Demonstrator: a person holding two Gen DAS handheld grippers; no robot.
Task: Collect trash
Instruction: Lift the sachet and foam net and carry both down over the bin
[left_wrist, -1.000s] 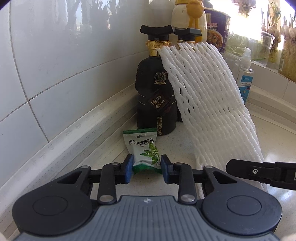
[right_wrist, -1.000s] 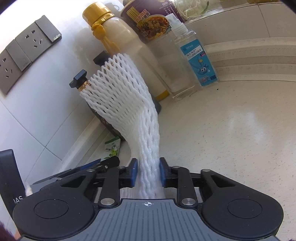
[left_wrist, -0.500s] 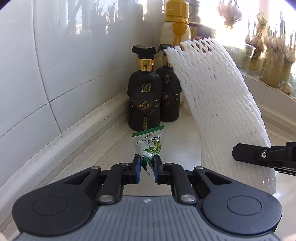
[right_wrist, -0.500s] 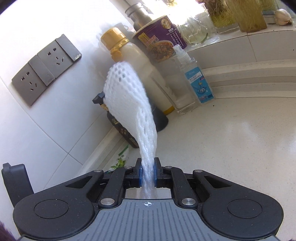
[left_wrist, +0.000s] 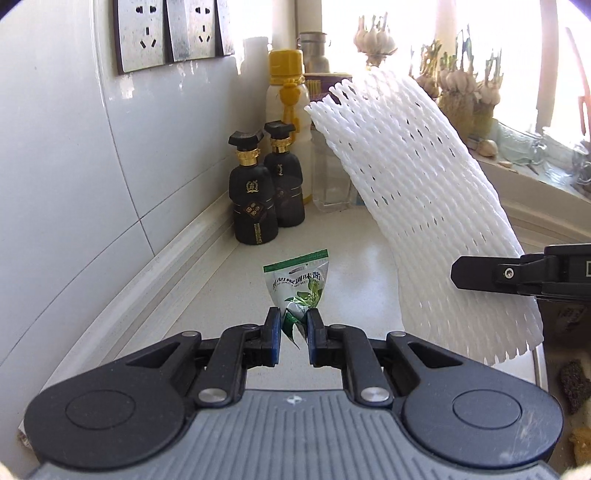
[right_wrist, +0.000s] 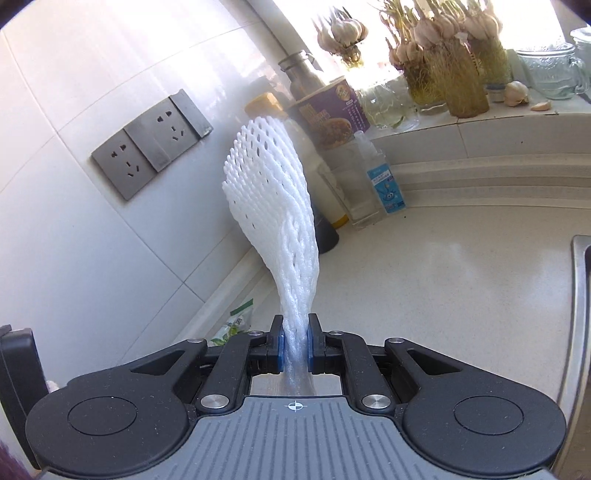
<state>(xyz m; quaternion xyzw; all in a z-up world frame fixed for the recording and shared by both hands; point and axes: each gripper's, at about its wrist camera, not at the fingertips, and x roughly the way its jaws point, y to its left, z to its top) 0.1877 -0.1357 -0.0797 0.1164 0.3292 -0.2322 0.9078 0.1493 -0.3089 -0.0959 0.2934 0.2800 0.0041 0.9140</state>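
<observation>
With both pieces already pinched, you carry them level: left gripper (left_wrist: 292, 329) clamps the green seasoning sachet (left_wrist: 298, 284) by its lower tip above the countertop (left_wrist: 354, 258); right gripper (right_wrist: 294, 346) squeezes the white foam fruit net (right_wrist: 275, 206). Keep both grips firm.

Squeezing white foam net (right_wrist: 275, 206) in right gripper (right_wrist: 295, 345), high above the counter (right_wrist: 443, 288), near 2 wall sockets (right_wrist: 151, 147).

Two black bottles (left_wrist: 253, 206) are blocking the wall corner, while the countertop (right_wrist: 443, 295) towards the sink rim (right_wrist: 576, 332) is lying open.
</observation>
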